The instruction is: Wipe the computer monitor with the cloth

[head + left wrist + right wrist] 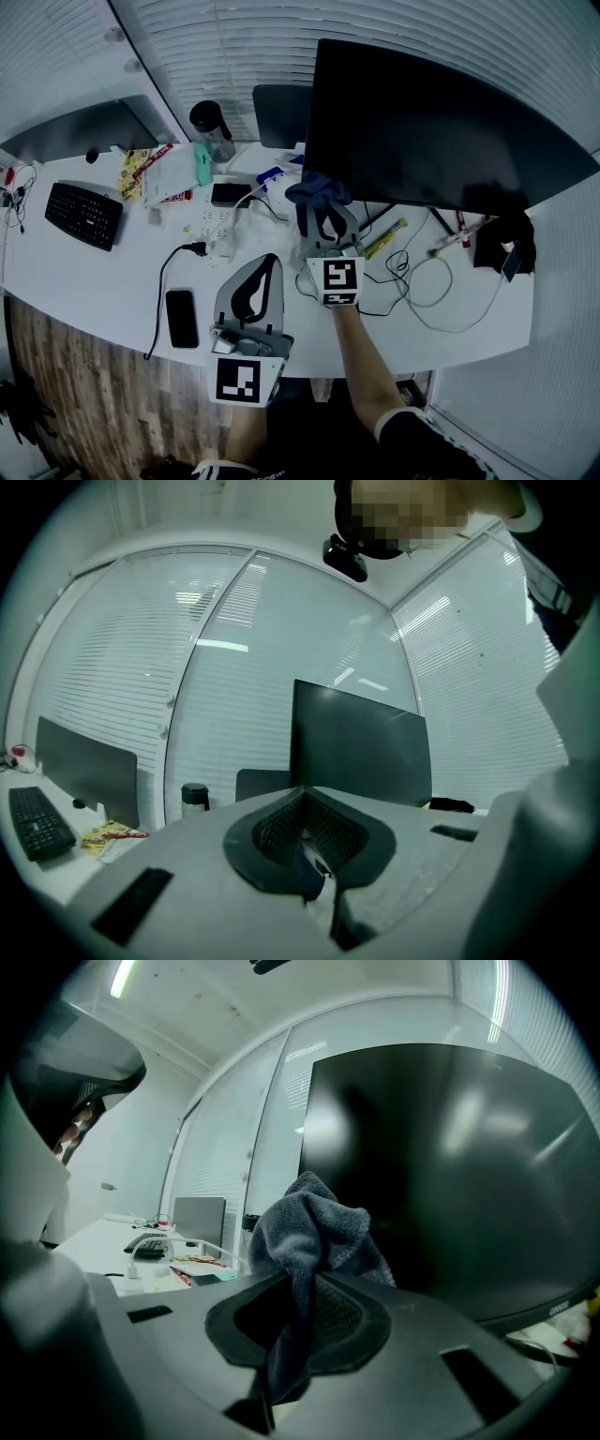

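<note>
Right gripper (298, 1309) has its jaws clamped on the soft, crumpled grey-blue microfibre cloth (314, 1227), just before the lower left corner of the wide black computer monitor (450, 1176). You're holding something light and floppy; its bunched top should do the wiping. Press gently, as the screen likely marks easily. Your left gripper (255, 286), jaws together and empty, sits well in front of the monitor; tangled white cables (422, 281) and a yellow-green pen (386, 238) lie beneath it.
</note>
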The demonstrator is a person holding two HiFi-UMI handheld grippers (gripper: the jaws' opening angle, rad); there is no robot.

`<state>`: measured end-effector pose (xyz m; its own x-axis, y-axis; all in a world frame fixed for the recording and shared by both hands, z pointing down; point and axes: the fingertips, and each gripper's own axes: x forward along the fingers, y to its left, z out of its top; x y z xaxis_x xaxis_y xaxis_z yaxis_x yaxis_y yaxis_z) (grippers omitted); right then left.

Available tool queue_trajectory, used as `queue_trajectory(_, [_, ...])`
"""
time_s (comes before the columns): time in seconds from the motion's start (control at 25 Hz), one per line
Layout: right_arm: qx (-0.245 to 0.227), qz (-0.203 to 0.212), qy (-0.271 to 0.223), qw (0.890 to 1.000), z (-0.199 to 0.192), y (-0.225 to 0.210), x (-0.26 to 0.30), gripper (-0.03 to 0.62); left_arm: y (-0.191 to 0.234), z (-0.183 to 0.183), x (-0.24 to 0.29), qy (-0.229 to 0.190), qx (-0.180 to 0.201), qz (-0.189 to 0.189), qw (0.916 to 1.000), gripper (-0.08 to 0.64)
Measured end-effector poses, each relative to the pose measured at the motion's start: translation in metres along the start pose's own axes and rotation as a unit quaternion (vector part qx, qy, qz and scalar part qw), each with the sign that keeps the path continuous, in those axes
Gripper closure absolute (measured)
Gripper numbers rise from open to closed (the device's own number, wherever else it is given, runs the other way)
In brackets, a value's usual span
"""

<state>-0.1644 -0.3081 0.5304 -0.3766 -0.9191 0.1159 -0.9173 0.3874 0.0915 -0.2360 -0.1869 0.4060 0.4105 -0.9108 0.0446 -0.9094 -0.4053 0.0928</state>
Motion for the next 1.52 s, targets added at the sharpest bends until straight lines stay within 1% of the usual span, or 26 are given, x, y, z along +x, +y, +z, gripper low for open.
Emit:
queue_trajectory(0.32, [0.001, -0.001, 0.006, 1.0, 0.0, 0.006, 0.004, 0.549, 0.007, 0.003, -0.002, -0.002, 0.001, 0.0, 1.0, 0.555])
queue_trajectory(0.48, [0.002, -0.007, -0.002, 1.0, 0.011, 0.003, 0.002, 0.549, 0.004, 0.004, 0.0, -0.003, 0.001, -0.004, 1.0, 0.556])
queue_trajectory(0.8, [-0.011, -0.02, -0.028, 0.999, 0.056, -0.006, -0.002, 0.549, 0.005, 0.012, -0.002, -0.017, 0.0, -0.002, 0.9999, 0.557])
queue_trajectory(1.0, [-0.022, -0.024, -0.048, 0.998, 0.091, -0.008, -0.004, 0.549, 0.006, 0.026, -0.006, -0.033, 0.004, -0.002, 0.9994, 0.557])
queue_trajectory(1.52, [-0.032, -0.031, -0.087, 0.995, 0.166, -0.017, -0.012, 0.549, 0.001, 0.06, -0.009, -0.07, 0.011, -0.017, 0.9974, 0.555])
